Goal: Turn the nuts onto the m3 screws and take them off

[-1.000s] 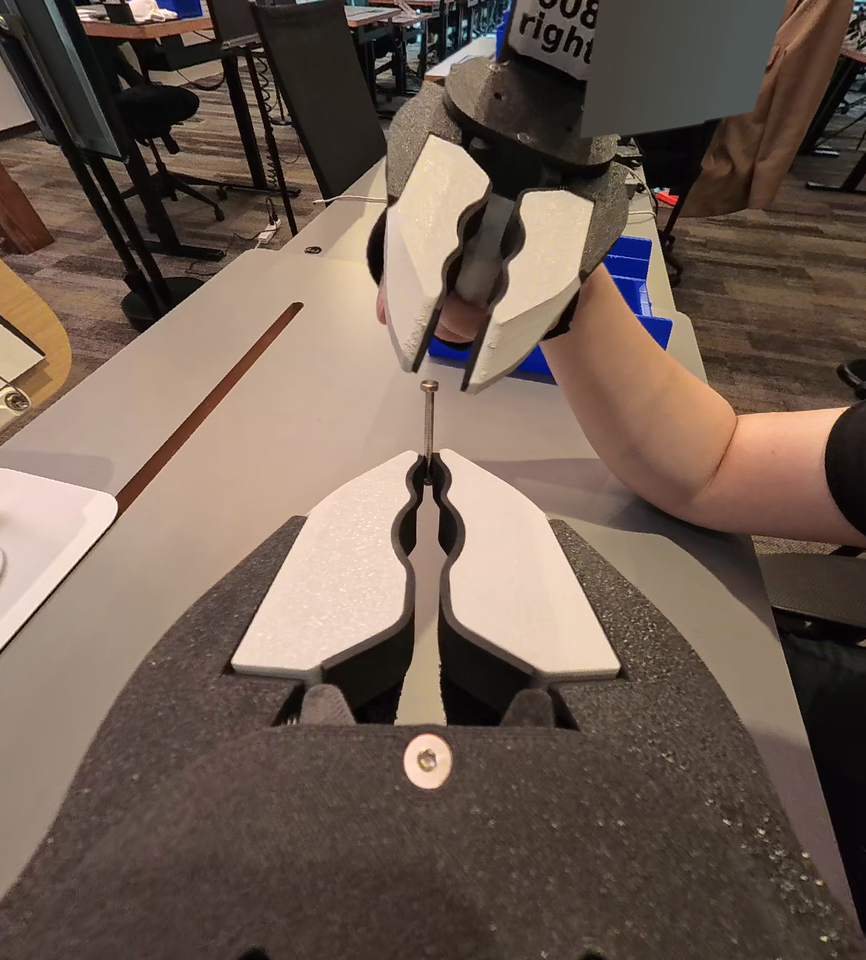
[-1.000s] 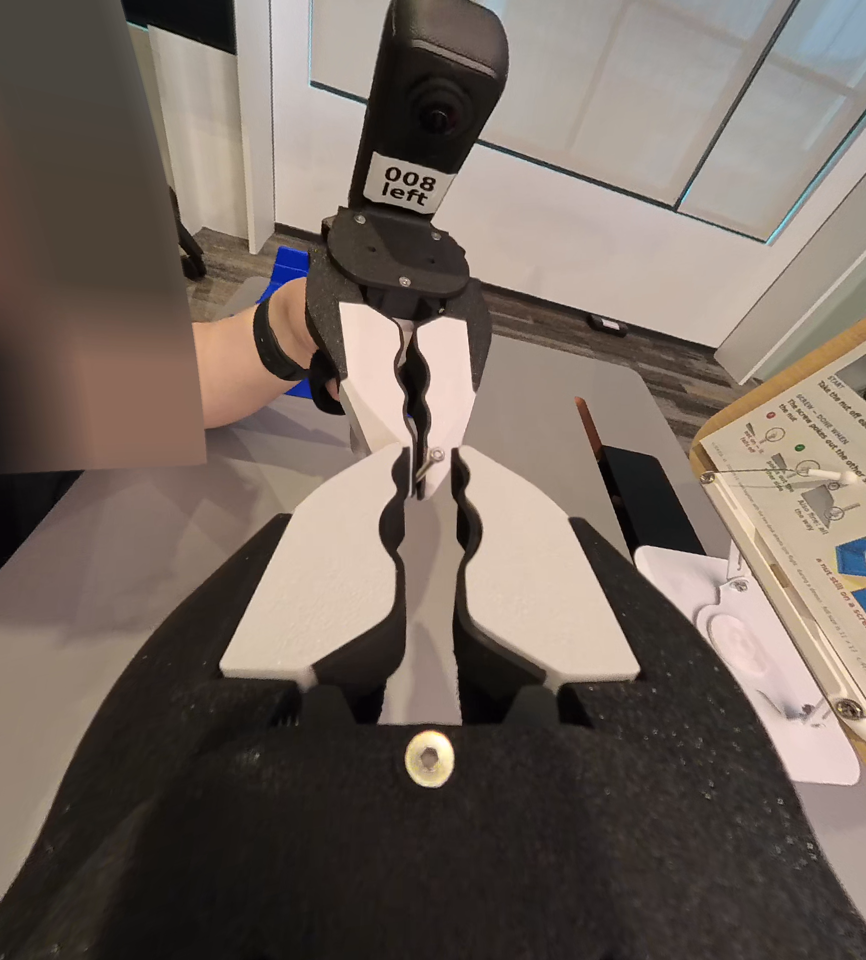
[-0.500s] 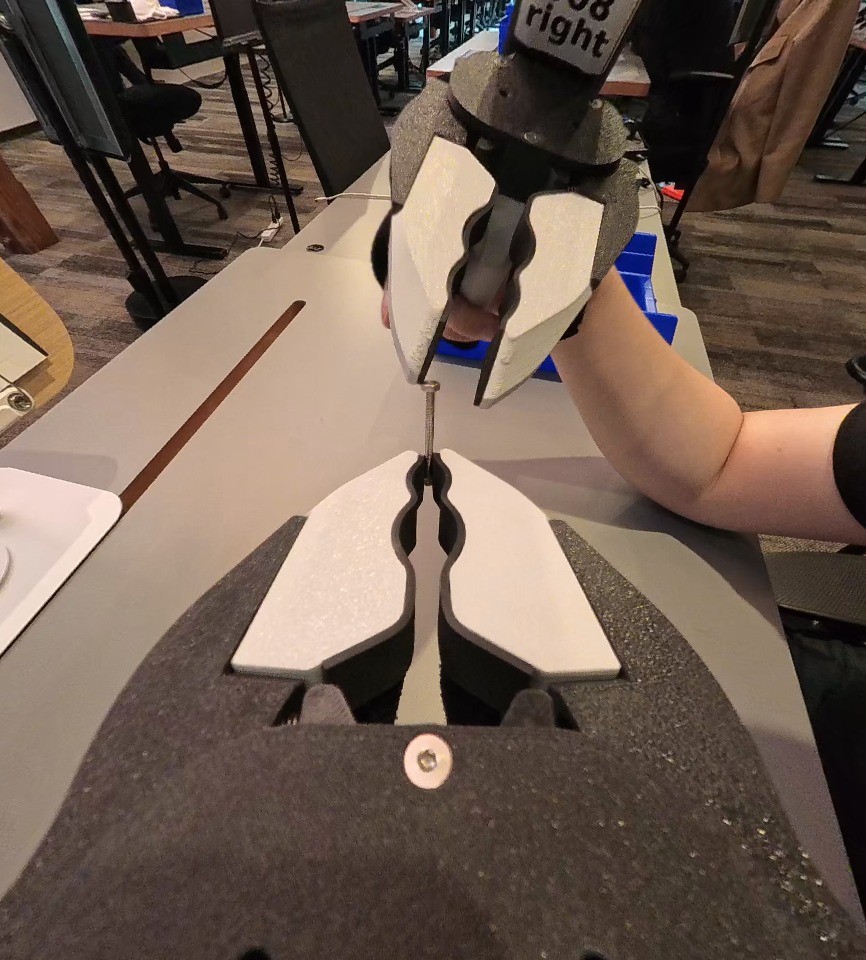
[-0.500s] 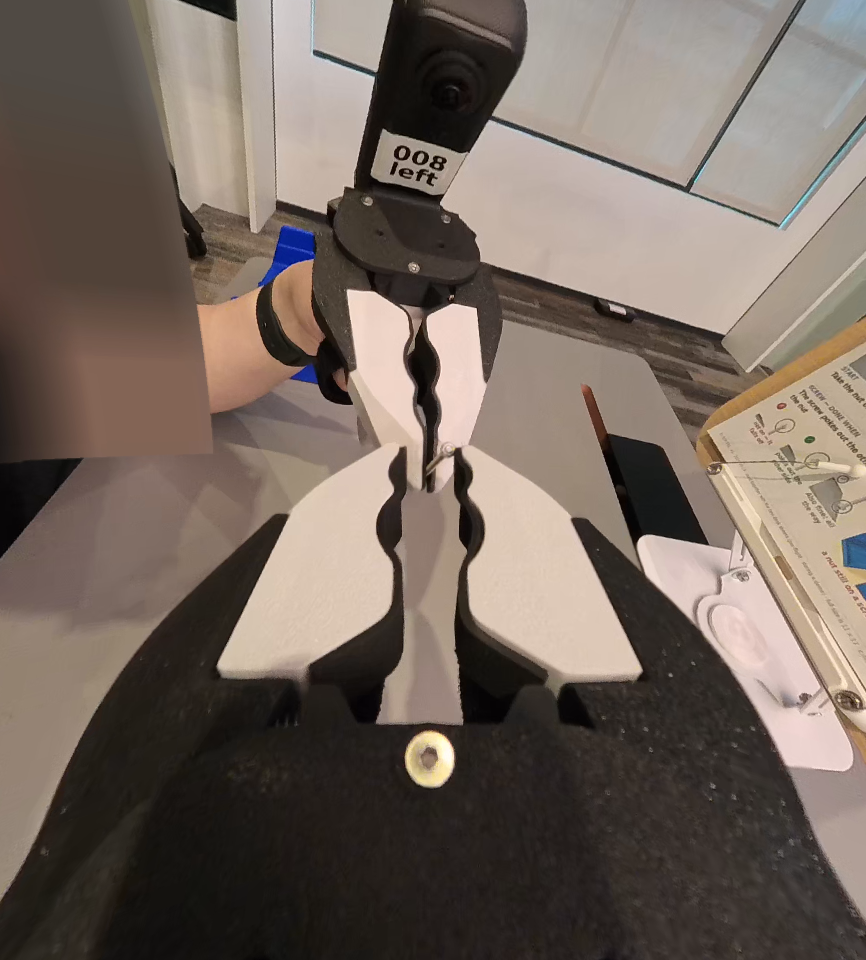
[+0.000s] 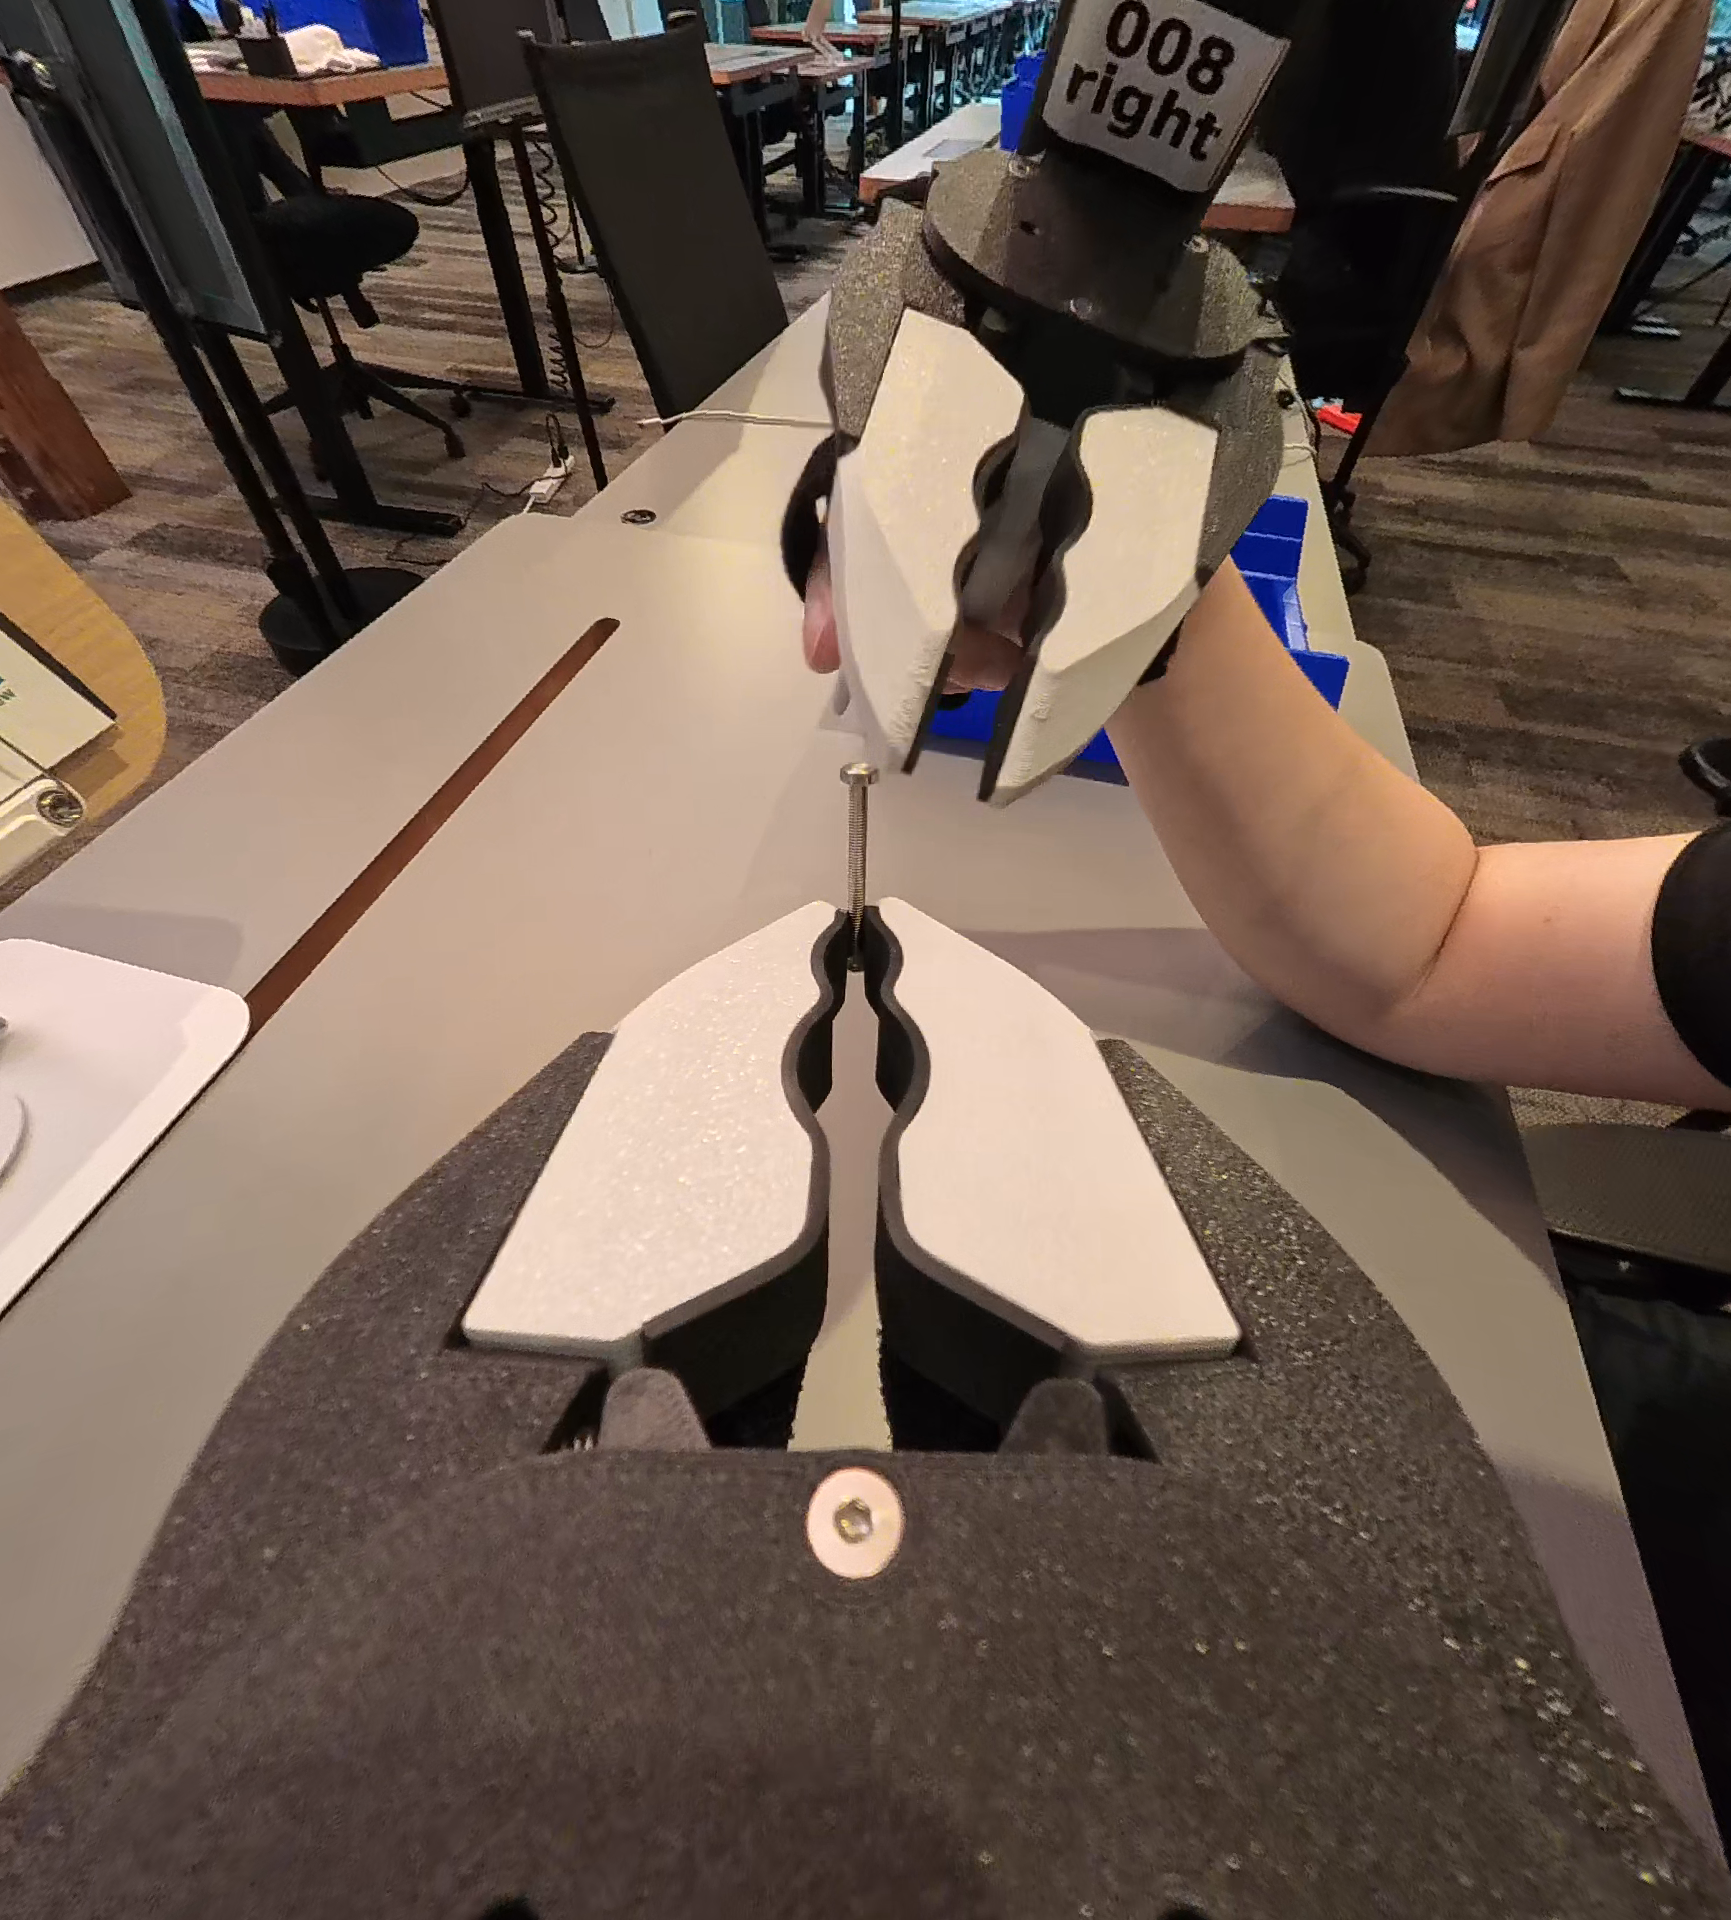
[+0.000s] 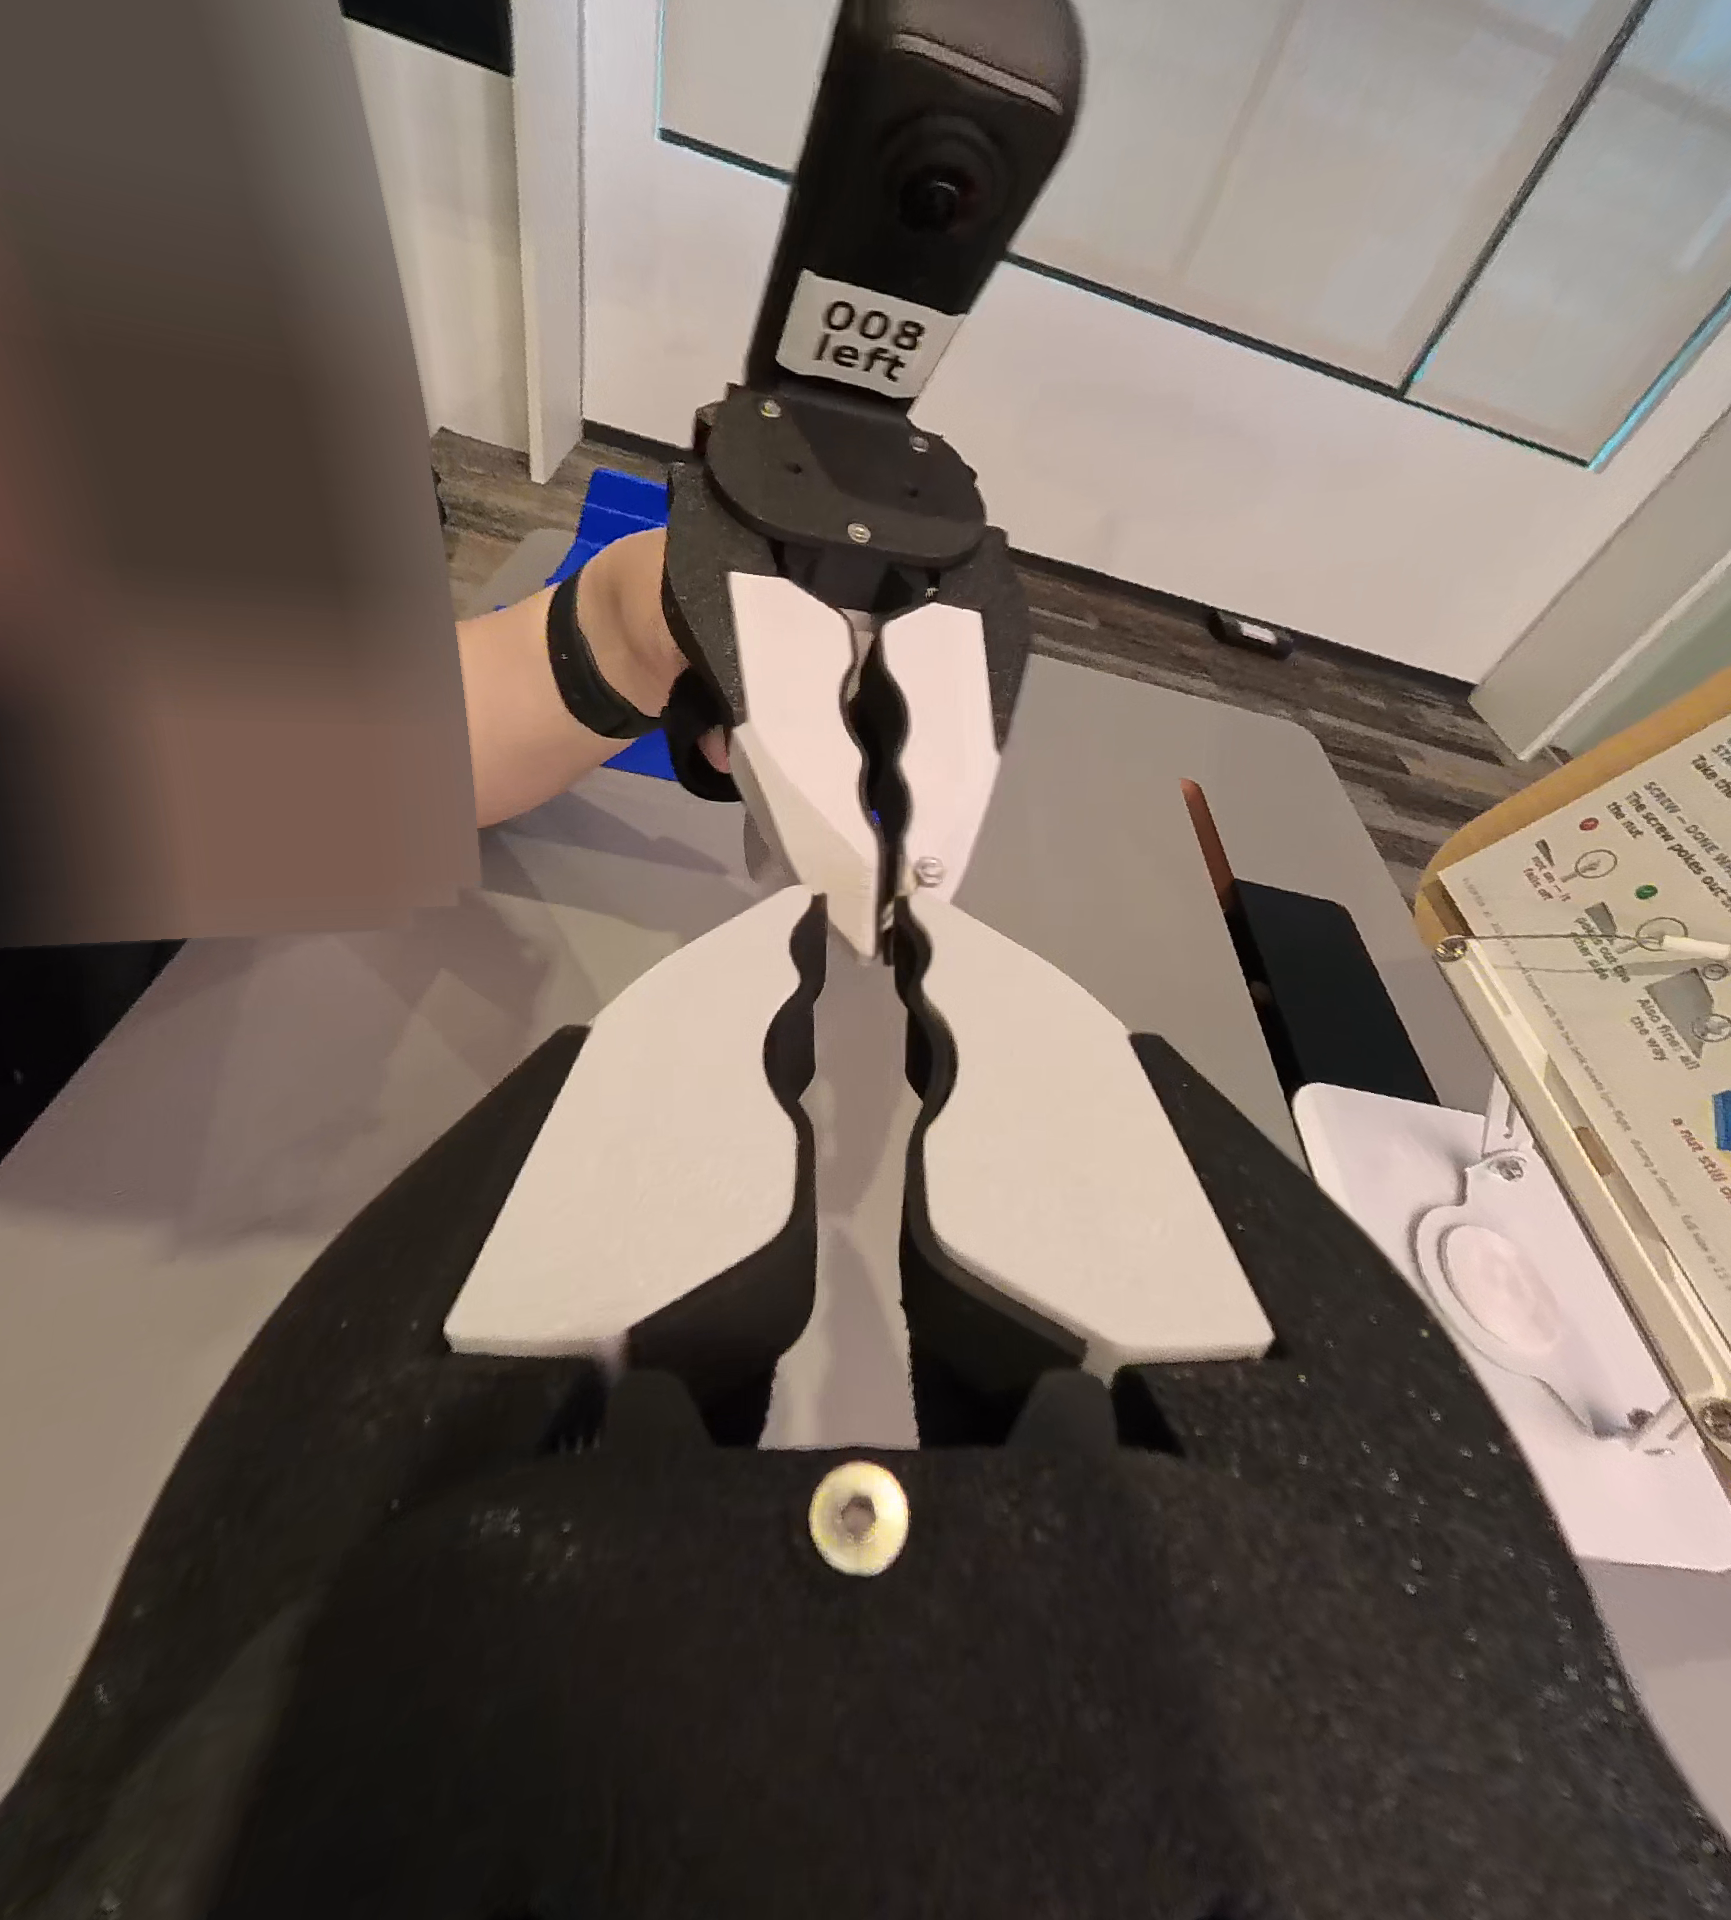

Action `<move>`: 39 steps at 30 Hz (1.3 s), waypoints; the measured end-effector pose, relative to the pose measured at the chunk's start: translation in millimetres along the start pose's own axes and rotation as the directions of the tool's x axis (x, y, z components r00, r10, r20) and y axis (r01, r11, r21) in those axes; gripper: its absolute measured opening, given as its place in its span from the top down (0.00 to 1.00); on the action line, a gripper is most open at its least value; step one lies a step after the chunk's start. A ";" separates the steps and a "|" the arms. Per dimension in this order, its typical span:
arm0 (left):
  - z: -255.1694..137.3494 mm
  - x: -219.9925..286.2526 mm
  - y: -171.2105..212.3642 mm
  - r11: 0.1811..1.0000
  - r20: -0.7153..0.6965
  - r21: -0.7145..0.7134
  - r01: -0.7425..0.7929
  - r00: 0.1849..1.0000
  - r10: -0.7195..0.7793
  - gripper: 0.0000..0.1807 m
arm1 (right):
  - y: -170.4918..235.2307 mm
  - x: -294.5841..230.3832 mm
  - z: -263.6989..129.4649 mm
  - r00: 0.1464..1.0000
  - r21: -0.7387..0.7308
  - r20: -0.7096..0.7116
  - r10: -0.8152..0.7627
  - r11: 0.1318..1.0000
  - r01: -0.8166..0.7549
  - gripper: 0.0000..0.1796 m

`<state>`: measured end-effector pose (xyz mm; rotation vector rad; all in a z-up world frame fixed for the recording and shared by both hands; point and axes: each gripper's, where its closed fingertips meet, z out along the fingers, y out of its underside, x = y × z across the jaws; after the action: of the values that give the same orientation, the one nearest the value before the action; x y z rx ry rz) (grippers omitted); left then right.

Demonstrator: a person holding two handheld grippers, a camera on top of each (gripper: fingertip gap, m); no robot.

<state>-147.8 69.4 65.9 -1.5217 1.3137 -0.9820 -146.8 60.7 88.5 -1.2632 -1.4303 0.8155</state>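
Note:
My left gripper [image 5: 856,920] is shut on the lower end of a thin m3 screw [image 5: 856,842], which stands up out of its tips above the grey table [image 5: 549,904]. My right gripper [image 5: 949,779] faces it from above with its jaws a little apart and empty. The tip of one of its fingers [image 5: 892,665] is just above and right of the screw head. In the right wrist view the right gripper [image 6: 856,914] is open around the tip of the left gripper [image 6: 882,935], and the screw head [image 6: 930,871] shows beside it. I see no nut.
A blue parts bin [image 5: 1287,613] stands behind the right arm. An instruction board [image 6: 1619,1039] on a white stand base [image 5: 61,1091] is at the table's side. A long slot [image 5: 425,821] runs along the table. Chairs and desks stand beyond the far edge. Both grippers' tips are close together, under 4 cm apart.
The right gripper has shifted to the right and turned, so the screw head is no longer between its fingertips. The left gripper still holds the screw in place.

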 end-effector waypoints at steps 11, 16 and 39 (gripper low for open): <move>-0.8 -2.5 0.0 1.000 0.010 0.004 0.003 1.000 -0.003 0.99 | 2.5 -0.5 3.4 1.000 -0.019 0.000 -0.003 1.000 0.003 0.92; 1.0 2.3 -0.6 1.000 -0.005 0.001 -0.009 1.000 0.009 0.99 | -6.8 6.5 3.9 0.999 0.047 -0.033 0.004 0.999 -0.002 0.89; -1.4 2.6 -4.8 1.000 -0.002 0.023 -0.009 1.000 0.009 0.99 | -12.0 6.6 1.0 0.998 0.041 -0.067 -0.017 0.999 0.020 0.90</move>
<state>-147.3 66.9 71.0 -1.4963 1.3055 -0.9904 -150.7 64.6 101.1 -1.2332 -1.3633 0.7799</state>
